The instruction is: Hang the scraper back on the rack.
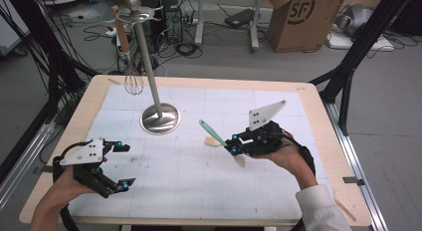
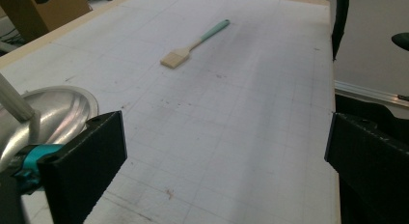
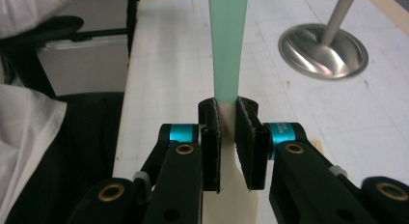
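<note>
My right gripper [image 1: 233, 145] is shut on a utensil with a teal handle [image 1: 206, 126] and a cream blade [image 1: 240, 160], held above the white mat. In the right gripper view the jaws [image 3: 227, 105] pinch it where teal meets cream, and the handle [image 3: 228, 45] points away. A tan head [image 1: 214, 140] lies on the mat beside that gripper. In the left gripper view a teal-handled brush [image 2: 193, 43] lies flat on the mat. My left gripper [image 1: 124, 165] stands open at the front left with nothing between its jaws [image 2: 224, 151].
A steel stand [image 1: 160, 119] rises from its round base at the mat's back left, with a whisk [image 1: 133, 81] hanging from its top. A white mat [image 1: 189, 176] covers the wooden table. A cardboard box [image 1: 303, 22] and cables sit on the floor behind.
</note>
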A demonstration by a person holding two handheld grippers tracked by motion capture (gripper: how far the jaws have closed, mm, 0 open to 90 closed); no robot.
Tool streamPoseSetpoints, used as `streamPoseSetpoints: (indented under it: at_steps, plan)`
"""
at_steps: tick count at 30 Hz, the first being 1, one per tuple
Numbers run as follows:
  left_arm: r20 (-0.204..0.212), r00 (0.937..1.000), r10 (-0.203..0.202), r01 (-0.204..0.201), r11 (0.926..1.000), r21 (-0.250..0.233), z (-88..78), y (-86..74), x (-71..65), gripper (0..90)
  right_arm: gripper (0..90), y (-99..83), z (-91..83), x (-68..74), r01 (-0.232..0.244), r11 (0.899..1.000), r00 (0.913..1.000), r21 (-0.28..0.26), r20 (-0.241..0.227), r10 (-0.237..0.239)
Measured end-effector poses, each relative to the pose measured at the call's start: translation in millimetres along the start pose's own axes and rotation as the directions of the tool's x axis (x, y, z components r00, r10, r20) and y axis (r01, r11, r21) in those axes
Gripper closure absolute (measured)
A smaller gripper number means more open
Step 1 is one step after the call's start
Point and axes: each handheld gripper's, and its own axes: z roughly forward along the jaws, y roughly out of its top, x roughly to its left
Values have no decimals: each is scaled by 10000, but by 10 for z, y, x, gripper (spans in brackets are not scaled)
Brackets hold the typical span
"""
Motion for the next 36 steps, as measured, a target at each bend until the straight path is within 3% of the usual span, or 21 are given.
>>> streamPoseSetpoints:
  at_steps: [8,18,26,32,36]
  plan:
    - [348,9993,99,-97,9999,-63,14,267,25,16,810,133,13,15,271,9992,9994,-297,-198,-277]
    - [822,9944,662,-648,9977,-196,130,728,28,17,810,222,35,59,461,9957,9972,-807,-558,-507]
    - [1442,9833,1107,-1116,9937,-15,301,1098,15,17,810,286,70,70,603,9926,9949,-1055,-739,-683]
    - [1796,9754,1275,-1272,9918,-133,426,1317,-6,17,810,347,66,87,700,9892,9923,-1287,-927,-822]
    - [2113,9657,1507,-1517,9884,-116,522,1458,-35,17,810,394,68,92,781,9849,9903,-1545,-1018,-945]
